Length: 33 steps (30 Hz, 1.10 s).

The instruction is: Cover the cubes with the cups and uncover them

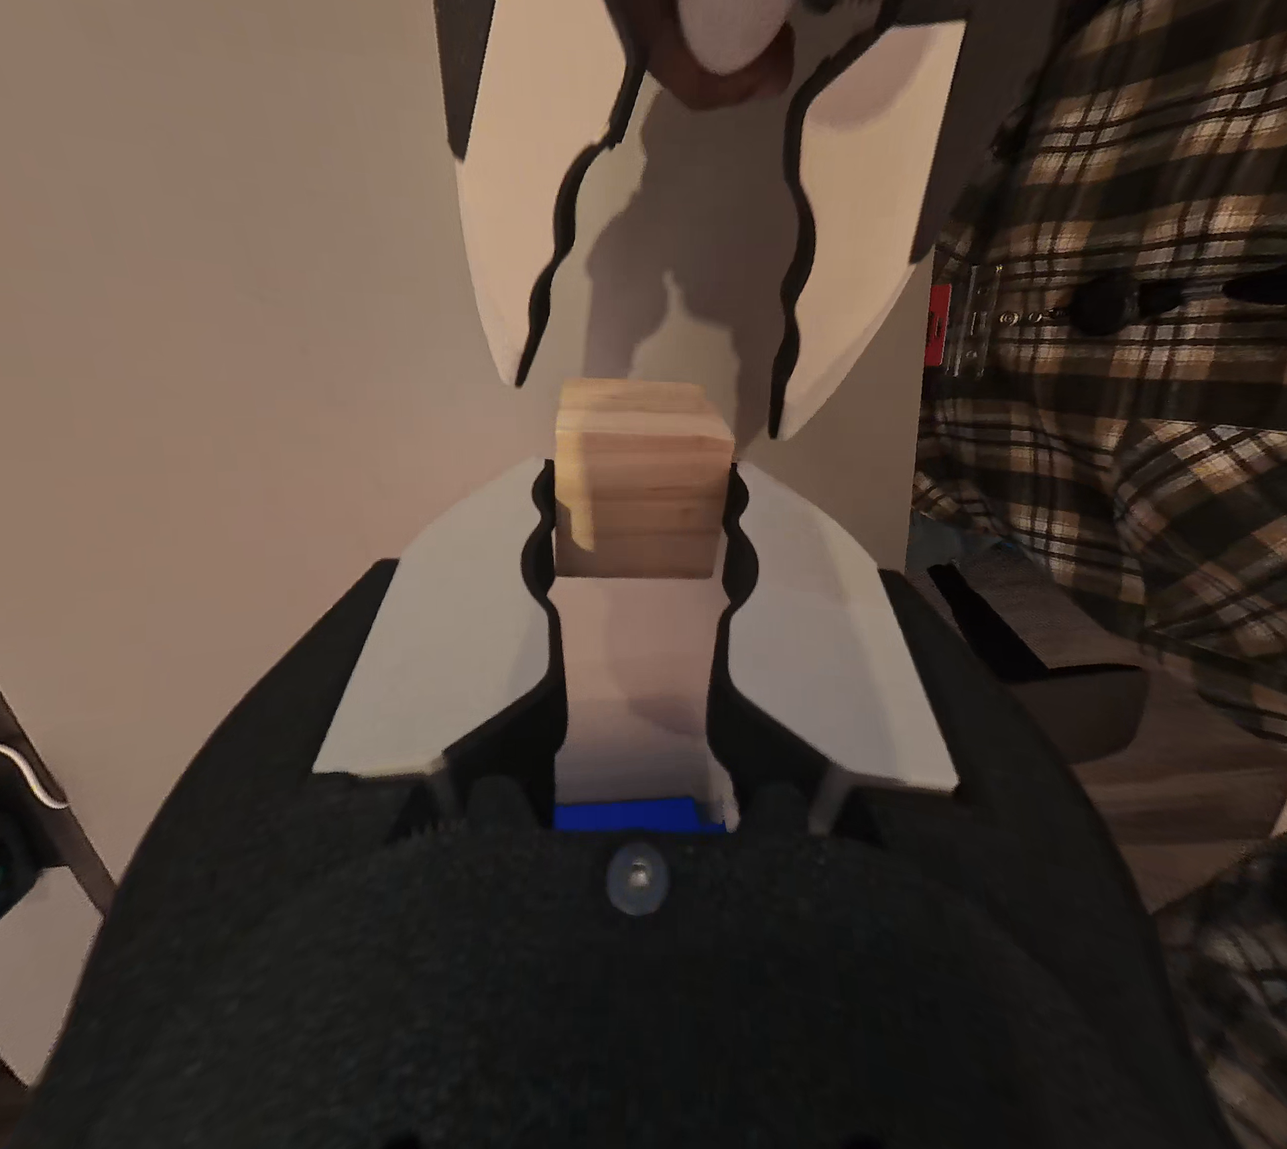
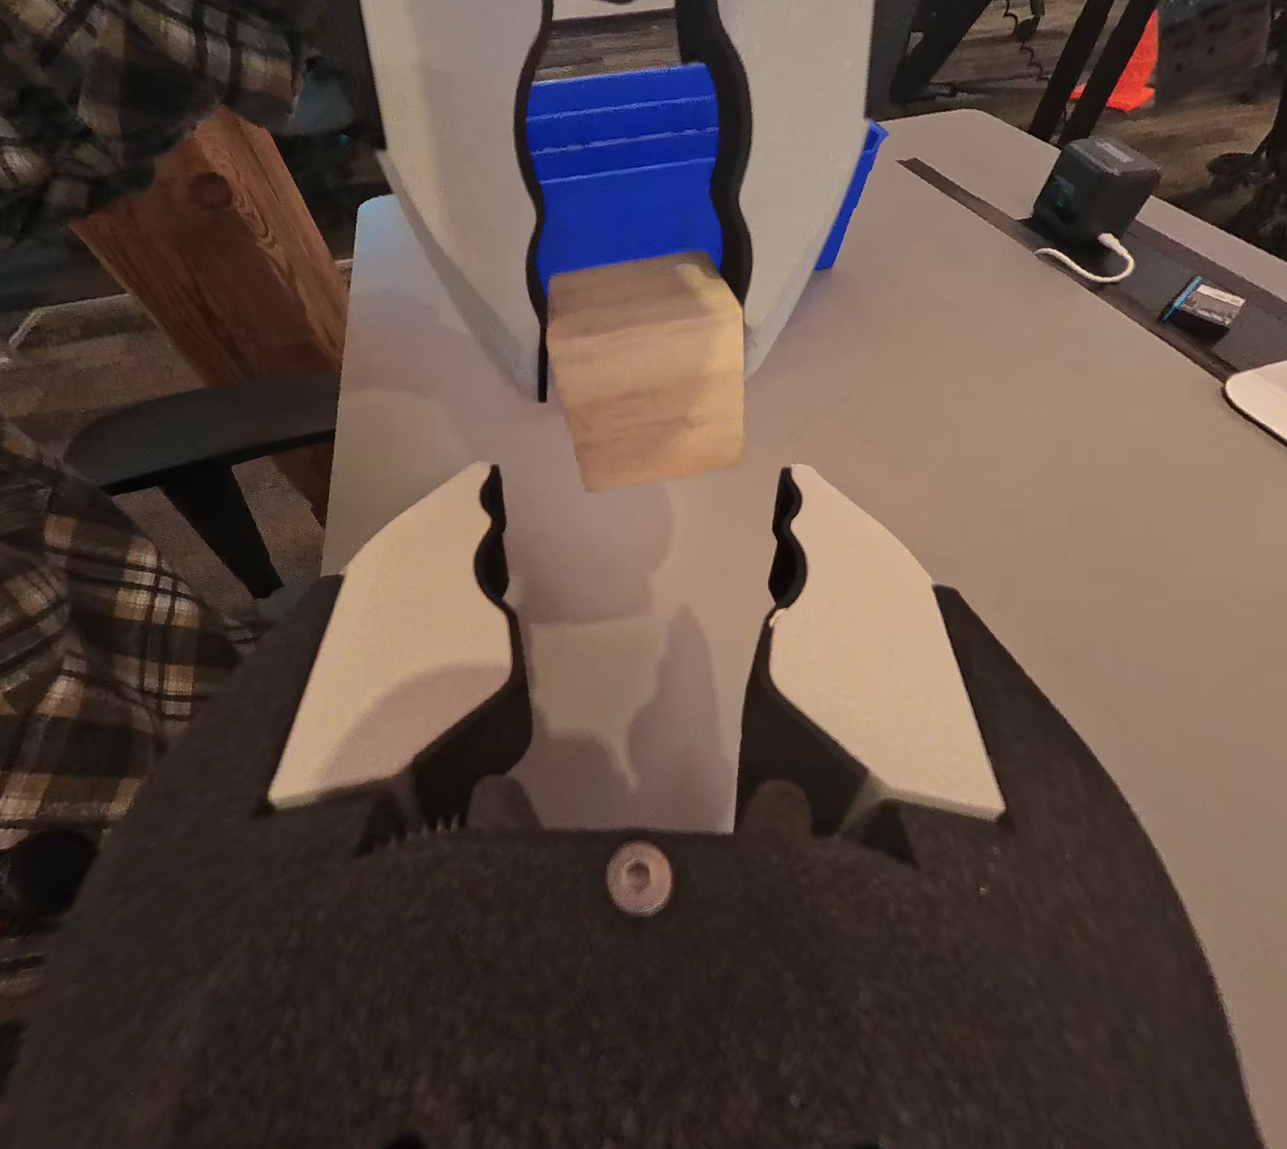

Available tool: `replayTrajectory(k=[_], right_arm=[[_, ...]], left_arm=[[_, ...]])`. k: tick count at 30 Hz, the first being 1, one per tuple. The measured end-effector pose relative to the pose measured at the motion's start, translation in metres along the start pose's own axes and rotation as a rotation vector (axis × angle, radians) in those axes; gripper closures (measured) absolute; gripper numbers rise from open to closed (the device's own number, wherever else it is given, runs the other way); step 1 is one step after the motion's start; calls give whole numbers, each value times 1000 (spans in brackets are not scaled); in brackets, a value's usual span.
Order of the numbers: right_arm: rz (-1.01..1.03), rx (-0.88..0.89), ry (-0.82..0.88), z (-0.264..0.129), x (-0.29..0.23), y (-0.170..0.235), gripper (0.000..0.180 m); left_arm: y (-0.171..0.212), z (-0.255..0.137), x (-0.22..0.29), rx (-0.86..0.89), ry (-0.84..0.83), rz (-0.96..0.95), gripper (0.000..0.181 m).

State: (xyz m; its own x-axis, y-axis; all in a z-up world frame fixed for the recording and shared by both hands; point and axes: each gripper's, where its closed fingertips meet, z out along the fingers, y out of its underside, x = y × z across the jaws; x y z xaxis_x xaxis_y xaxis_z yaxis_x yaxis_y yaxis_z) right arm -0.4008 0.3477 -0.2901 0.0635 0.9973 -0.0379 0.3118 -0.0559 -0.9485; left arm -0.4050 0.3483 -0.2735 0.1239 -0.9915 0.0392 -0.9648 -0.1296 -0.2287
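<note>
A light wooden cube (image 1: 641, 489) is clamped between the fingers of my left gripper (image 1: 637, 475), over the grey table (image 1: 209, 280). My right gripper (image 1: 648, 405) faces it from the far side, open and empty, with its tips just short of the cube. In the right wrist view my right gripper (image 2: 637, 475) is open just in front of the cube (image 2: 648, 377), which my left gripper (image 2: 644, 381) holds. No cup is in view.
A blue bin (image 2: 620, 175) sits on the table (image 2: 975, 489) behind the left gripper. A black charger (image 2: 1093, 196) and a small black item (image 2: 1201, 308) lie at the right. A wooden post (image 2: 209, 238), a chair arm (image 2: 202, 426) and a person's plaid sleeve (image 1: 1114, 349) are alongside.
</note>
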Motion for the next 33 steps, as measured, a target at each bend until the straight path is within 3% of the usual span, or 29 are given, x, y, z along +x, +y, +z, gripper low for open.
replayTrajectory(k=[6, 10, 15, 16, 21, 27, 33], right_arm=[[7, -8, -6, 0, -2, -4, 131], [4, -46, -16, -3, -3, 0, 133], [73, -147, 28, -34, 3, 2, 133], [91, -182, 59, -48, 9, 2, 133], [226, -393, 379, -167, 65, 12, 134], [637, -608, 726, -326, 121, 66, 134], [943, -723, 824, -382, 139, 152, 134]], left_arm=[[-9, 3, 7, 24, 20, 20, 136], [-11, 6, 10, 48, 52, 17, 135], [-19, -3, 8, 176, 51, -16, 103], [-22, -8, 7, 221, 37, -24, 96], [-32, -37, 6, 501, -22, -79, 95], [-28, -47, 20, 707, -35, -152, 104], [-22, -42, 35, 718, -45, -165, 108]])
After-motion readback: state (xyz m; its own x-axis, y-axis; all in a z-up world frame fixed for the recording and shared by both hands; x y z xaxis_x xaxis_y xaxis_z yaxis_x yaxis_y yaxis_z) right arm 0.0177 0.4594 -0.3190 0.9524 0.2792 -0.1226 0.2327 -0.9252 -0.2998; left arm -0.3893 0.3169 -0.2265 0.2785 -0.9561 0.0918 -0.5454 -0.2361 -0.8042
